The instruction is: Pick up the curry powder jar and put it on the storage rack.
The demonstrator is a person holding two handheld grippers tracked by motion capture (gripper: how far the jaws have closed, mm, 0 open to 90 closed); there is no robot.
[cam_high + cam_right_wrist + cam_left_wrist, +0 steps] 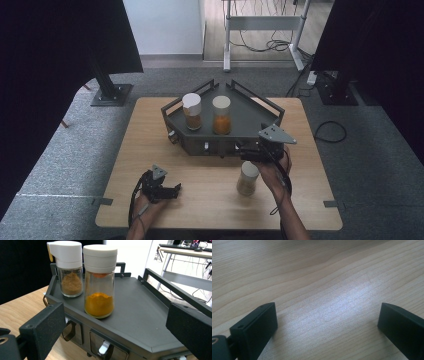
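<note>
Holding your right gripper (250, 152) wide apart at the dark rack (250, 117), you are resting your left gripper (167, 191), jaws spread, over bare table (210, 200).

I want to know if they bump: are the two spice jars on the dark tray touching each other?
Apart. The high view shows grey tray floor between the brown-spice jar and the orange-spice jar on the tray.

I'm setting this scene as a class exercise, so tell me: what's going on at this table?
A person holds a gripper in each hand at a wooden table. Two spice jars, one brown and one orange, stand on a dark rack. A third jar stands on the table beside the right hand. The right gripper, jaws open and holding nothing, faces the rack. The left gripper rests open over bare wood.
</note>
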